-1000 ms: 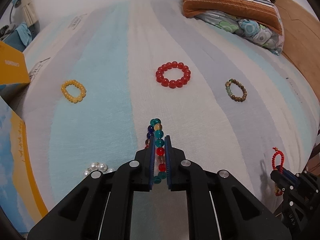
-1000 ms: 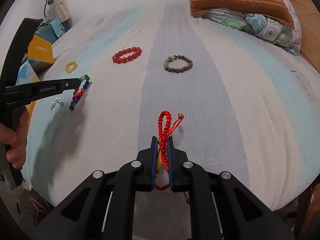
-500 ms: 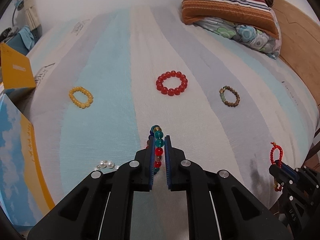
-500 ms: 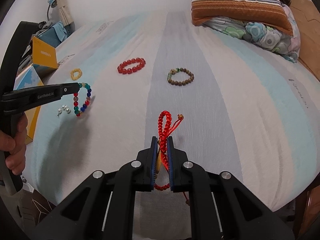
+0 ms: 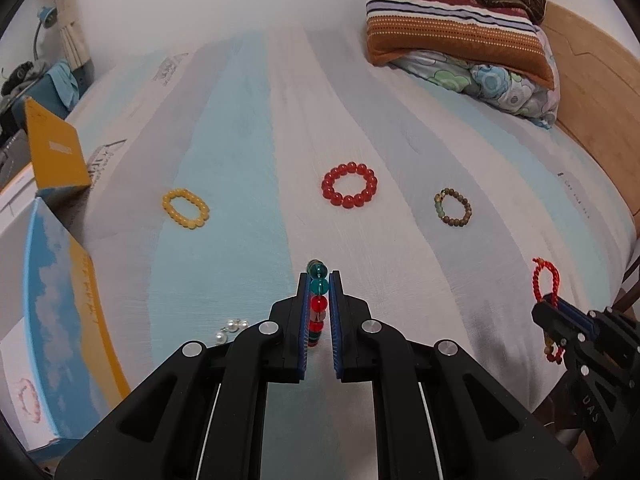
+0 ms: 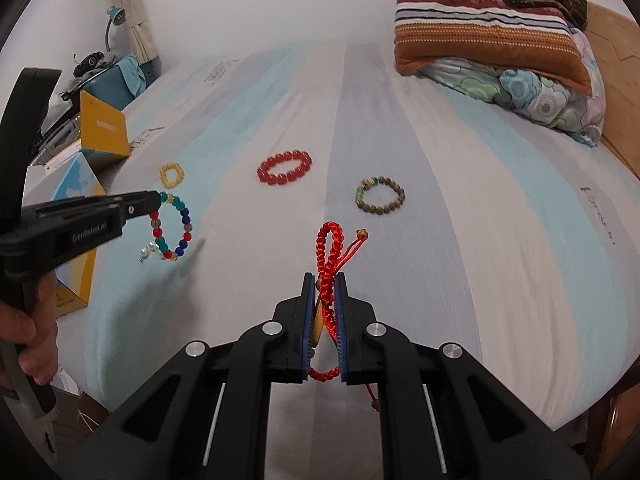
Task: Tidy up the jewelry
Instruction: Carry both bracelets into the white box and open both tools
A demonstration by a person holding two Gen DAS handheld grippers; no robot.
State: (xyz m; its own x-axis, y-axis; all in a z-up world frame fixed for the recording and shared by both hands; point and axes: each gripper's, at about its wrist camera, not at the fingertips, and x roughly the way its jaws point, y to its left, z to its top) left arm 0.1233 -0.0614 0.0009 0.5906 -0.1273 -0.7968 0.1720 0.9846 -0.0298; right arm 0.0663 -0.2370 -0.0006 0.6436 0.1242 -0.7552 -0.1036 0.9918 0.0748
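left gripper [image 5: 319, 280]: black plastic, blue ribbed pads, jaws narrow, clamped on the multicolor bead bracelet [image 6: 172, 226], held off the bed over the near left part.
multicolor bead bracelet: glossy round glass-like beads, teal, red, blue, amber; the ring hangs down from the finger tips in the right wrist view, edge-on in the left wrist view, long axis along the fingers.
right gripper [image 6: 324, 280]: same build, jaws narrow, pinching the red braided cord bracelet [image 6: 330, 256] above the near edge of the bed.
red braided cord bracelet: knotted woven cord, folded into a long thin loop, long axis along the fingers, loop end pointing away toward the pillows; small wooden bead on a loose cord end, tail loop hanging behind the pads.
bed sheet [image 5: 240, 152]: soft woven fabric, wavy pale blue, grey and white stripes.
red bead bracelet [image 5: 349, 184]: big glossy round beads, flat, mid bed.
yellow bead bracelet [image 5: 185, 208]: small matte beads, squashed oval, flat, toward the left edge.
brown wooden bead bracelet [image 5: 453, 209]: matte beads, a few green ones, flat, toward the right side.
pearl beads [image 5: 230, 328]: small white shiny cluster, near left part of the bed.
striped pillow [image 5: 452, 20]: far right corner, on top of floral bedding [image 5: 500, 88].
boxes [image 5: 56, 160]: yellow and blue cardboard, off the left edge.
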